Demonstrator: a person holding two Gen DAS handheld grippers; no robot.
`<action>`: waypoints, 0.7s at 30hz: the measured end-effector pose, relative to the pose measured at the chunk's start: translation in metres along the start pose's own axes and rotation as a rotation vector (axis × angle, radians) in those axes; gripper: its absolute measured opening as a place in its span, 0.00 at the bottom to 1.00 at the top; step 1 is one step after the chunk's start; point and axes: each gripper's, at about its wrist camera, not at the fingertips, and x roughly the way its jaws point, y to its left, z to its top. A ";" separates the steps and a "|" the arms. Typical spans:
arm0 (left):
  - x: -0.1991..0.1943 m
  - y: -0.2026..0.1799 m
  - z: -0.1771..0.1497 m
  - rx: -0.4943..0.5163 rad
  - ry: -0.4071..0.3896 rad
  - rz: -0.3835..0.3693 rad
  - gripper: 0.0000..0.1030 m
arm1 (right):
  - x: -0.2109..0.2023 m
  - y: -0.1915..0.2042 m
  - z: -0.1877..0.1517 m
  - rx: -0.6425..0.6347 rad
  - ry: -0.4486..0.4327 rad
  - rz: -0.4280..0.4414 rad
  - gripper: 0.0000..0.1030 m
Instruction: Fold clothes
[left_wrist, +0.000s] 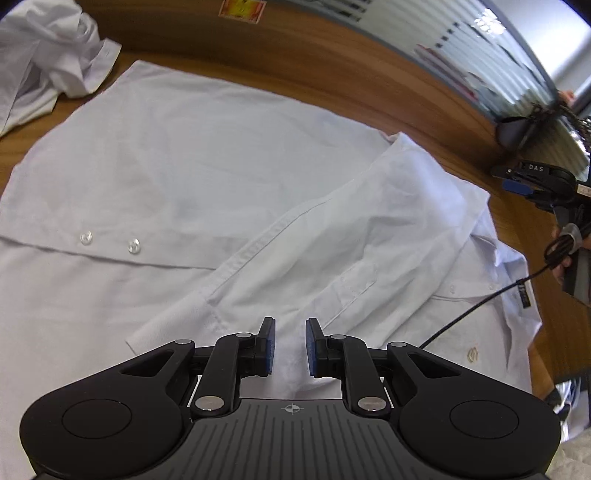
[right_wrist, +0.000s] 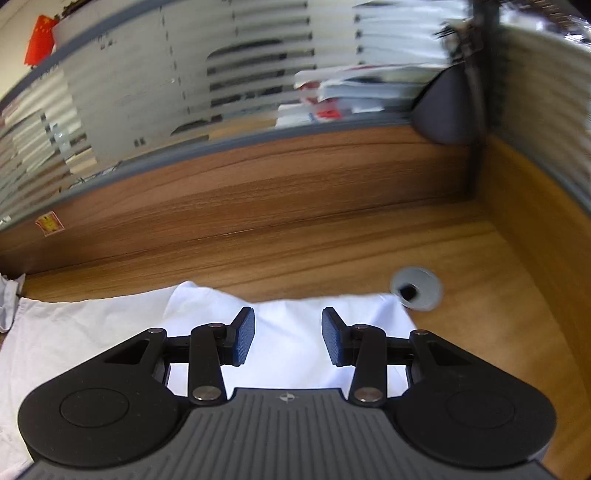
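Left tongs (left_wrist: 290, 347) narrow, empty over shirt (left_wrist: 184, 155); right tongs (right_wrist: 288, 341) wider, empty; grommet (right_wrist: 417, 290) right-view only.

Shirt (left_wrist: 207, 155) is looking like thin woven cotton-type cloth, matt white, lightly creased, with glossy clear plastic buttons (left_wrist: 85, 237). Table (right_wrist: 332, 254) is showing wood-grain laminate, smooth, low sheen. Left gripper (left_wrist: 290, 347) and right gripper (right_wrist: 288, 341) are reading as matt black plastic with bright metal pivot pins; pads (right_wrist: 243, 341) are showing blue textured rubber. Cable grommet (right_wrist: 416, 288) is looking like smooth grey plastic. Partition glass (right_wrist: 147, 96) is appearing frosted in stripes.
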 end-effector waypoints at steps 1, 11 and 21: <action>0.004 0.000 -0.001 -0.012 0.010 0.015 0.18 | 0.012 0.002 0.002 -0.006 0.006 0.009 0.44; 0.017 0.006 -0.001 -0.126 0.060 0.101 0.17 | 0.111 0.032 -0.007 -0.122 0.078 0.020 0.44; 0.023 0.004 0.006 -0.145 0.088 0.129 0.17 | 0.107 0.008 -0.002 -0.055 0.005 -0.034 0.44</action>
